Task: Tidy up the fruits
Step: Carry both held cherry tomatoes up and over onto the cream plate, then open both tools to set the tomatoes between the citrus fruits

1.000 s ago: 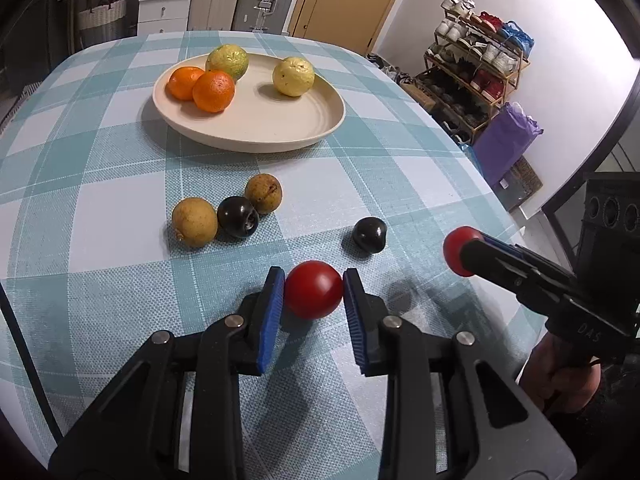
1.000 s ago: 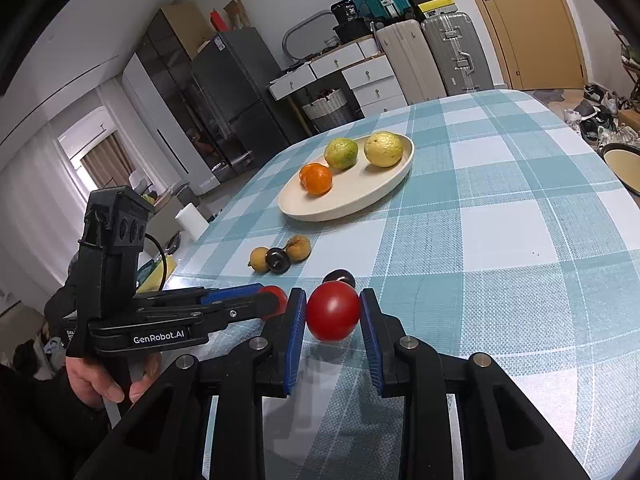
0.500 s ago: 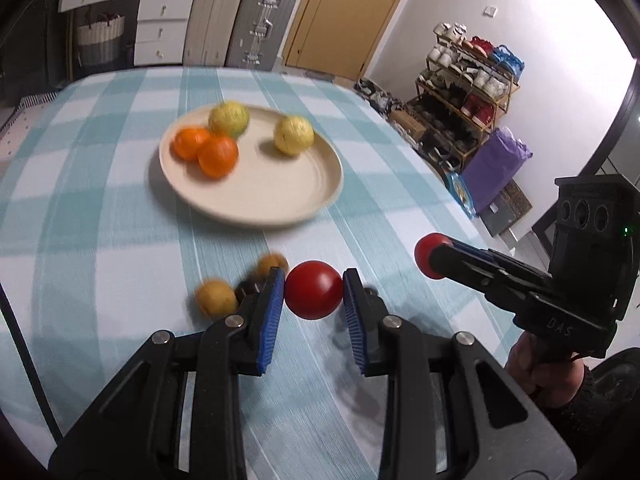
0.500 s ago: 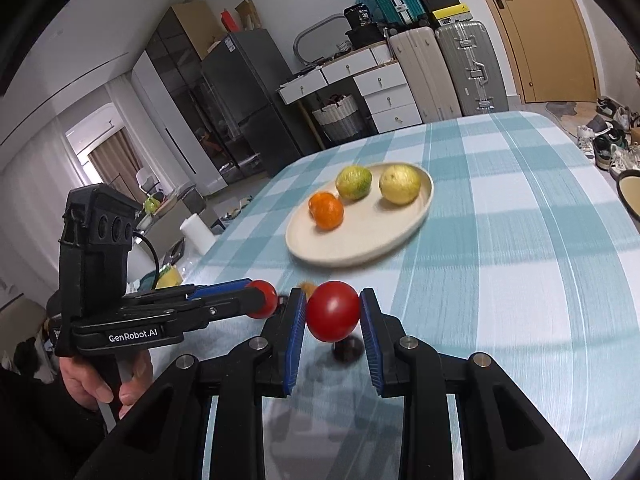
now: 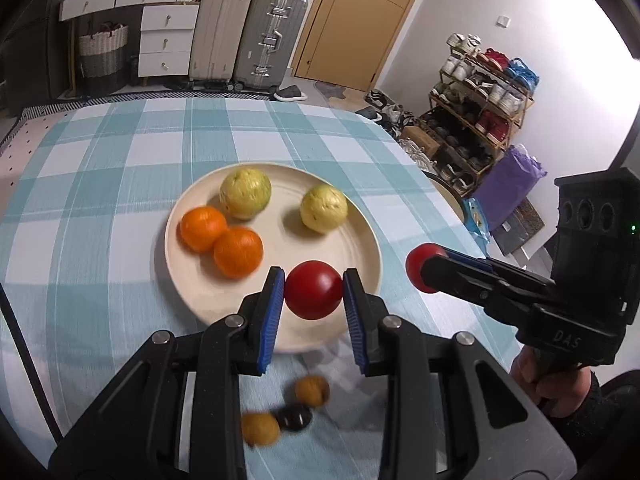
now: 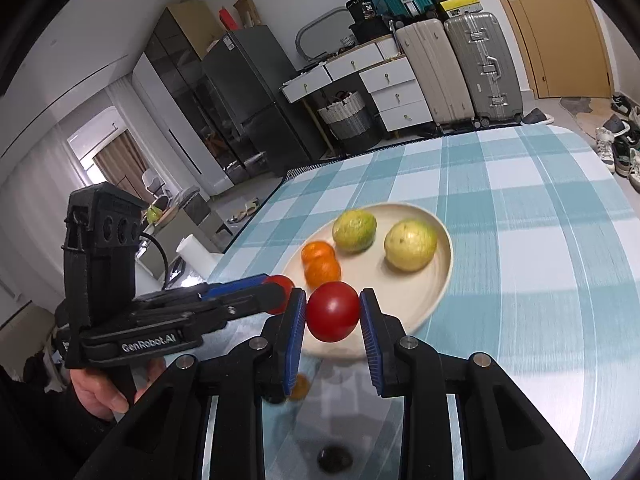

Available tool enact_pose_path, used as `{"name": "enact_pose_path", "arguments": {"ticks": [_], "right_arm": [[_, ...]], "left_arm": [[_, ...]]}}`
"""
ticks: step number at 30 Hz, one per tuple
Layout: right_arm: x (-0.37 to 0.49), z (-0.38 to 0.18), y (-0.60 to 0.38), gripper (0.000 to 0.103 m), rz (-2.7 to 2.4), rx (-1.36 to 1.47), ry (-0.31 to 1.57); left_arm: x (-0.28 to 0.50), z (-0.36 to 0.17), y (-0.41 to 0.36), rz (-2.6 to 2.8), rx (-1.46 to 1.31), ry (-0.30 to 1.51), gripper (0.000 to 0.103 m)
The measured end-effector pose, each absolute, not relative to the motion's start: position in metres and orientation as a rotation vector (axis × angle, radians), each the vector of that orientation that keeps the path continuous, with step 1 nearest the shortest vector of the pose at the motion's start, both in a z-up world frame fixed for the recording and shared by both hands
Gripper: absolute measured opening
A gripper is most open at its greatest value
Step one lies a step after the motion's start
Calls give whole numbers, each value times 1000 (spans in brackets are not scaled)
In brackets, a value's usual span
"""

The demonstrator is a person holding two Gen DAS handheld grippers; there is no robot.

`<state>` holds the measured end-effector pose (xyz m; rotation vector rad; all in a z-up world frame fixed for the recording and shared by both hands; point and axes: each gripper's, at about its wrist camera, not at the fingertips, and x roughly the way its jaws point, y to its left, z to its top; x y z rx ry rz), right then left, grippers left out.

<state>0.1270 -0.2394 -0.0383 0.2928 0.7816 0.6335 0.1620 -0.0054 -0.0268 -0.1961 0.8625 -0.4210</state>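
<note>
My left gripper [image 5: 314,290] is shut on a red fruit [image 5: 313,290] and hangs over the near edge of the cream plate [image 5: 200,292]. My right gripper [image 6: 333,318] is shut on a second red fruit [image 6: 332,317], raised in front of the plate [image 6: 438,280]. Two oranges [image 5: 224,240] and two yellow-green fruits [image 5: 245,193] lie on the plate. Each gripper shows in the other's view: the right one [image 5: 424,268] at the plate's right, the left one [image 6: 280,289] at the plate's left. On the checked cloth below lie two brown fruits [image 5: 260,428] and a dark fruit [image 5: 295,417]. Another dark fruit [image 6: 334,458] lies apart.
The table's right edge [image 5: 440,196] drops toward a shoe rack [image 5: 480,112] and a purple bag [image 5: 516,184]. Suitcases [image 5: 248,28] and drawers [image 5: 164,36] stand beyond the far edge. A hand [image 5: 548,380] holds the right gripper's handle.
Both grippers have risen from the cloth with their red fruits and moved forward toward the plate. The small fruits on the cloth now lie below and behind the fingers.
</note>
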Motion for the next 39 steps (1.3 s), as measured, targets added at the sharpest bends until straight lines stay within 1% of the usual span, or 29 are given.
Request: {"name": "enact_pose_path", "arguments": {"ticks": [8, 16, 26, 31, 33, 34, 35, 37, 39], "right_arm": [[187, -33, -233, 28, 624, 283, 798], [224, -43, -224, 28, 618, 284, 821], [255, -69, -225, 28, 573, 364, 864], [263, -74, -218, 28, 563, 355, 875], [264, -75, -217, 31, 561, 354, 880], [265, -75, -217, 39, 558, 355, 879], [264, -74, -218, 45, 560, 358, 874], [260, -69, -221, 50, 582, 370, 839], [256, -63, -224, 50, 574, 361, 818]], "left_arm": [[215, -34, -15, -419, -201, 878, 27], [249, -44, -22, -411, -204, 889, 27], [272, -61, -26, -404, -218, 913, 27], [276, -62, -28, -410, -211, 905, 27], [276, -63, -29, -409, -202, 906, 27], [276, -62, -30, -419, -203, 905, 27], [276, -62, -30, -423, -203, 904, 27], [274, -59, -31, -427, -197, 896, 27], [271, -56, -30, -422, -193, 890, 27]]}}
